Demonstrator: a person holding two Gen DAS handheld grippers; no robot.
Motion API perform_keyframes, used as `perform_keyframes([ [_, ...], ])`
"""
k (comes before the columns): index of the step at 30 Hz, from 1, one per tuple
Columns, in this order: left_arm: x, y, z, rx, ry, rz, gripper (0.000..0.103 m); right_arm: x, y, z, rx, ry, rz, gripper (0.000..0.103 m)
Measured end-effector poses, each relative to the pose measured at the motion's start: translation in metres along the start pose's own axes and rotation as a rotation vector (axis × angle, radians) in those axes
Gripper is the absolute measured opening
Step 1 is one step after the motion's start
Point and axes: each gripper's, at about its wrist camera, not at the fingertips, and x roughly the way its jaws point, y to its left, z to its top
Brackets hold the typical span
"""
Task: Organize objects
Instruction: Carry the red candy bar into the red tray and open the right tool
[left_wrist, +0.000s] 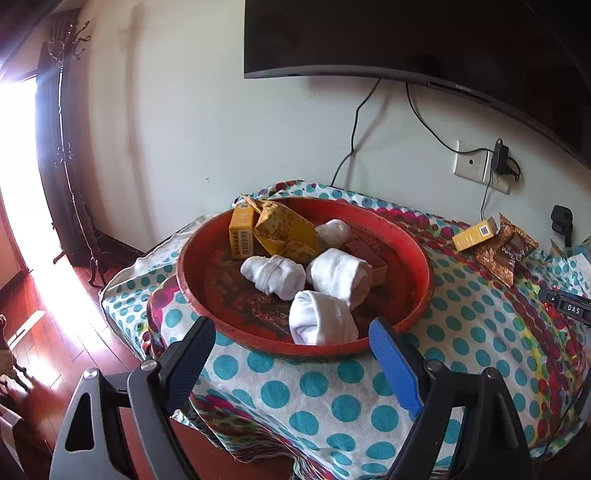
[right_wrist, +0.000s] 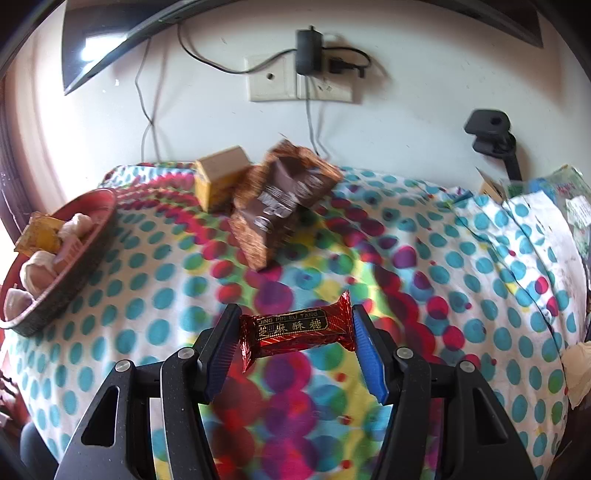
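A red round tray (left_wrist: 413, 251) sits on the polka-dot cloth and holds several rolled white socks (left_wrist: 273, 275), a yellow box (left_wrist: 242, 232) and a gold packet (left_wrist: 286, 230). My left gripper (left_wrist: 291, 338) is open and empty at the tray's near rim. My right gripper (right_wrist: 295, 332) is shut on a red candy bar (right_wrist: 295, 328), held above the cloth. A brown snack packet (right_wrist: 280, 201) and a yellow box (right_wrist: 221, 177) lie further back; the tray (right_wrist: 92, 236) is at the left in the right wrist view.
The table (left_wrist: 314, 398) stands against a white wall with a socket plate (right_wrist: 275, 79), a plugged adapter and hanging cables. A TV (left_wrist: 424, 40) hangs above. A black bracket (right_wrist: 491, 133) and papers (right_wrist: 554, 199) are at the right. The wooden floor drops off left.
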Motion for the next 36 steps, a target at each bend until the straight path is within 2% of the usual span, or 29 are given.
perform_keyframes([
  [3, 0.004, 0.005, -0.002, 0.011, 0.015, 0.023, 0.087, -0.007, 0.045, 0.021, -0.08, -0.029, 0.042, 0.057],
  [7, 0.009, 0.019, -0.003, -0.031, 0.034, 0.039, 0.087, -0.004, 0.115, 0.047, -0.193, -0.054, 0.111, 0.057],
  [12, 0.006, 0.04, 0.002, -0.083, 0.016, 0.069, 0.087, 0.019, 0.19, 0.067, -0.259, -0.03, 0.182, 0.057],
  [19, 0.014, 0.06, 0.003, -0.13, 0.023, 0.093, 0.087, 0.046, 0.264, 0.055, -0.312, 0.035, 0.268, 0.057],
  [25, 0.019, 0.074, 0.003, -0.17, 0.027, 0.11, 0.087, 0.037, 0.29, 0.035, -0.361, 0.04, 0.315, 0.057],
  [29, 0.021, 0.081, 0.003, -0.199, 0.031, 0.112, 0.087, 0.027, 0.286, 0.018, -0.43, 0.042, 0.292, 0.057],
  [36, 0.021, 0.07, 0.002, -0.164, 0.035, 0.11, 0.087, 0.036, 0.278, 0.019, -0.394, 0.072, 0.304, 0.061],
])
